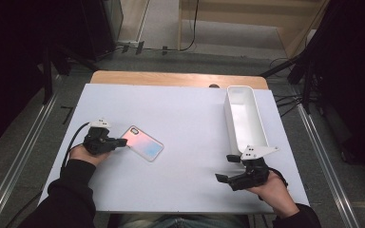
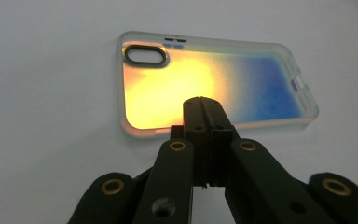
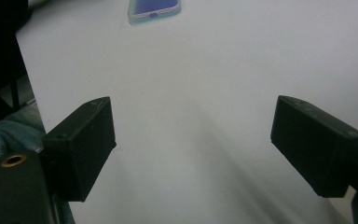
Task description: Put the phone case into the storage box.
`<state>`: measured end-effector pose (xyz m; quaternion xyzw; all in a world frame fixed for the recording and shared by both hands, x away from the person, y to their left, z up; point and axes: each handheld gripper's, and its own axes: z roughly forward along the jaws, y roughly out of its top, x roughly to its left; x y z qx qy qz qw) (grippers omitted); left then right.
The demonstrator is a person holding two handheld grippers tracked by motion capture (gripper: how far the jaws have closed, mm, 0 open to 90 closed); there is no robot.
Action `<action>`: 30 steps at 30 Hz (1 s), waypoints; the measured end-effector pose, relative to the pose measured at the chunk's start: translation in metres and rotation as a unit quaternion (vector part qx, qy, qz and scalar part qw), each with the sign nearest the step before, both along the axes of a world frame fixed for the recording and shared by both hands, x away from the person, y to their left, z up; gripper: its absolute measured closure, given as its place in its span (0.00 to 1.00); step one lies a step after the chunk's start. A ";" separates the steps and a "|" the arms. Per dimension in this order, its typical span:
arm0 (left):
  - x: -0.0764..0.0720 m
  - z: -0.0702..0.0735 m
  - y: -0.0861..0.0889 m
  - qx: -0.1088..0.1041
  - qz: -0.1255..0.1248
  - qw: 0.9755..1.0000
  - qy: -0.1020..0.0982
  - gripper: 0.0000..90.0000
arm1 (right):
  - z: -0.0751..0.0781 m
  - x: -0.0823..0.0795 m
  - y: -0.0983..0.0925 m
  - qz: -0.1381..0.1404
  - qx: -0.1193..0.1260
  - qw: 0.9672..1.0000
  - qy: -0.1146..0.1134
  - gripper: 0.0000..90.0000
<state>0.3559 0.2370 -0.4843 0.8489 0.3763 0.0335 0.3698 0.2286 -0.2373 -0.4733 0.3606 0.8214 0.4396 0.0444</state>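
One phone case [image 1: 142,143], iridescent, orange fading to blue, translucent rim, oval camera cutout; lies flat on the white worktop [image 1: 185,118], left of centre. Left gripper view: left claw [image 2: 204,108] closed, empty, tips over the case's near edge. High view adds one white bin [image 1: 245,116] at right. Right claw [image 3: 193,140] open, empty, above bare worktop. Claws: two.

Left gripper [image 1: 121,141], at the high view's left middle, has its jaws pressed together, nothing between them. Right gripper [image 1: 224,168], lower right, has its jaws spread apart and holds nothing.
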 end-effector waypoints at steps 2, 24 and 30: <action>0.000 -0.003 -0.002 0.006 -0.004 1.000 0.005 0.99 | 0.000 0.000 0.000 0.001 -0.001 1.000 0.000 0.14; 0.001 -0.008 -0.026 0.007 -0.036 0.999 0.007 0.99 | 0.000 0.000 -0.002 -0.001 -0.003 1.000 0.000 0.14; 0.000 -0.010 -0.031 0.006 -0.044 0.999 0.011 0.99 | 0.000 0.000 -0.002 -0.001 0.000 1.000 0.000 0.14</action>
